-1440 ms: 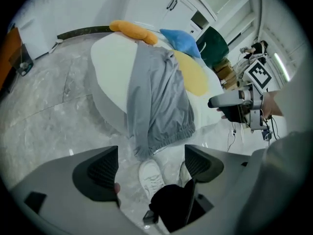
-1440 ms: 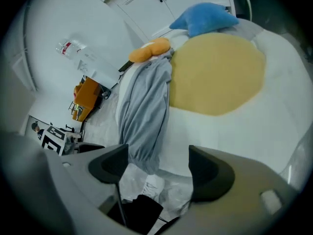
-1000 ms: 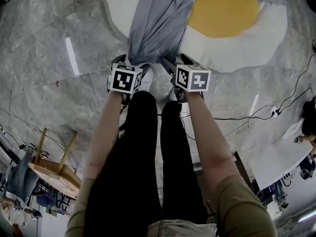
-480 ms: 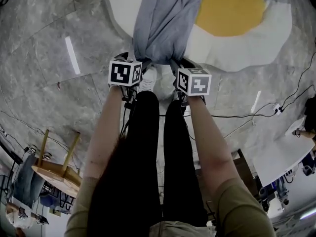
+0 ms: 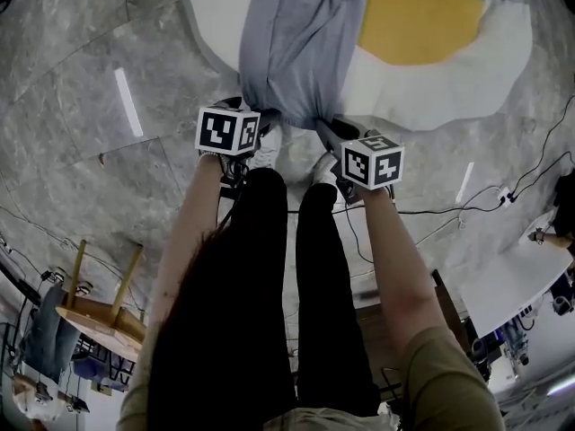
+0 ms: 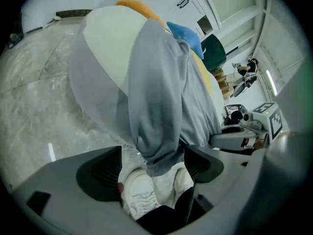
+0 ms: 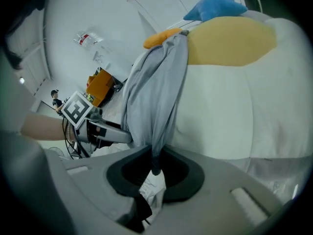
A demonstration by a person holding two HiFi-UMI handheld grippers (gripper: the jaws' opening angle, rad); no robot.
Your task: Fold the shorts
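Observation:
Grey shorts [image 5: 296, 43] drape over the near edge of a white cushion with a yellow middle [image 5: 431, 79]. Their lower hem hangs toward my feet. My left gripper [image 5: 252, 113] stands open at the hem's left corner. In the left gripper view the bunched cloth [image 6: 159, 131] hangs between the wide-apart pads [image 6: 100, 173], with a gap on the left side. My right gripper [image 5: 330, 131] is at the hem's right corner, and its jaws are closing with the cloth between them. In the right gripper view a narrow fold of the shorts [image 7: 154, 106] is pinched in the right gripper [image 7: 155, 168].
The cushion lies on a grey marble-look floor [image 5: 108, 178]. A blue object [image 7: 217, 6] rests on the cushion's far side. My legs in black trousers and white shoes [image 5: 267, 151] stand just below the grippers. A wooden stool [image 5: 99, 303] lies lower left, and cables [image 5: 449, 214] run on the right.
The right gripper has shifted right and toward me and has come shut on the hem corner. The left gripper has stayed in place, still open.

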